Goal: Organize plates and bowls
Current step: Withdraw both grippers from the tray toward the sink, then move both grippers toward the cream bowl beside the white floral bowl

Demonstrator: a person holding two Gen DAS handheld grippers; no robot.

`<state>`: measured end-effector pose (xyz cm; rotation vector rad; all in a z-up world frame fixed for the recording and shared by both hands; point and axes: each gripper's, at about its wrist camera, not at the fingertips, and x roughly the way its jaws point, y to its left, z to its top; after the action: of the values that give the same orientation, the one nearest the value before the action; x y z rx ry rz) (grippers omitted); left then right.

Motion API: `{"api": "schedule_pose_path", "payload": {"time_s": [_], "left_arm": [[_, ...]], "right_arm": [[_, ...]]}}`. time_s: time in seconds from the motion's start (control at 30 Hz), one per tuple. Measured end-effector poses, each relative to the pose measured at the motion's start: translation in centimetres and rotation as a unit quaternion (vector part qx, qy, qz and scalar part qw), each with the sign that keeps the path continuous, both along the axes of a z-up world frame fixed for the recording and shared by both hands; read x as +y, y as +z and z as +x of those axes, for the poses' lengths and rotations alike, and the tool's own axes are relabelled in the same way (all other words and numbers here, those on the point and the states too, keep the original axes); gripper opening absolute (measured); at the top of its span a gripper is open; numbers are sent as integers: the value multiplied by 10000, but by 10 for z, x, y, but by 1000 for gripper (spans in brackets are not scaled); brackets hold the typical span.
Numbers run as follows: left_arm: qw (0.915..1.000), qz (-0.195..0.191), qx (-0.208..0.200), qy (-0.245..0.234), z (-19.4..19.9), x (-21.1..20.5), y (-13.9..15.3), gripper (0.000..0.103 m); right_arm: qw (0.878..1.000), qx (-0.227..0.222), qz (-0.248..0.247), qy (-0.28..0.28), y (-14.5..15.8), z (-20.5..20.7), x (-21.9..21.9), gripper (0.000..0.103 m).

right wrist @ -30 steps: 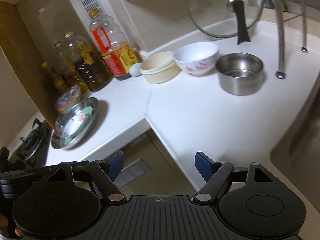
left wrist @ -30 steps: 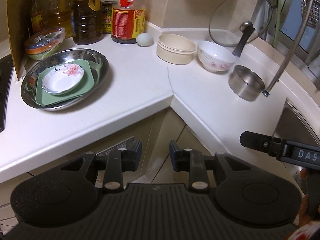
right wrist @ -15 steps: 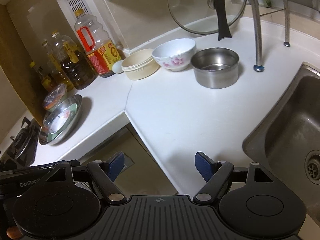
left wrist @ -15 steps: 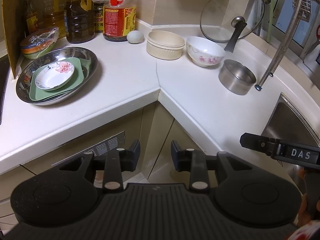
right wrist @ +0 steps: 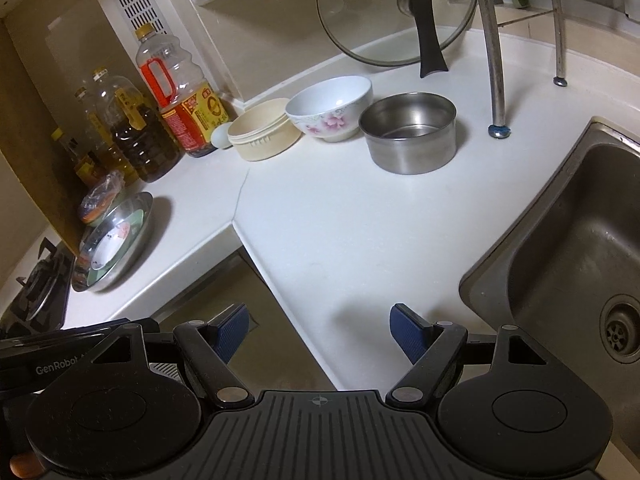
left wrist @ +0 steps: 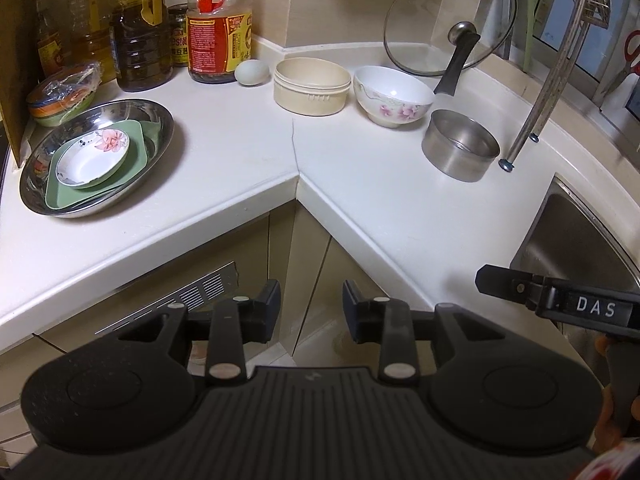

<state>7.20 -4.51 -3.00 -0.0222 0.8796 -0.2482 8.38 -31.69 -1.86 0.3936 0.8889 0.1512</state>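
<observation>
Currently I hold both grippers tilted downward off the counter's front edge. My right gripper [right wrist: 320, 332] stands wide open and empty; my left gripper [left wrist: 311, 306] is narrowly open, its jaws having just widened slightly, nothing between them. Far ahead on the white counter [left wrist: 360, 184] lie the steel platter [left wrist: 160, 120] stacking a green plate [left wrist: 134, 160] and saucer [left wrist: 90, 156], then steel pot [left wrist: 460, 152], cream bowl [left wrist: 312, 86] and floral bowl [left wrist: 394, 96]. Nothing obstructs.
</observation>
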Motion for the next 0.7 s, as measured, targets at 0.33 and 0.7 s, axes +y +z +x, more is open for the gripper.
{"api": "schedule_pose_path", "payload": {"time_s": [0.33, 0.7], "left_arm": [[9998, 43, -11, -185, 24, -1, -2, 35], [9990, -2, 32, -455, 85, 8, -8, 35]], "right_arm": [[9998, 55, -162, -34, -4, 16, 7, 77], [9988, 105, -454, -156, -11, 66, 26, 77]]}}
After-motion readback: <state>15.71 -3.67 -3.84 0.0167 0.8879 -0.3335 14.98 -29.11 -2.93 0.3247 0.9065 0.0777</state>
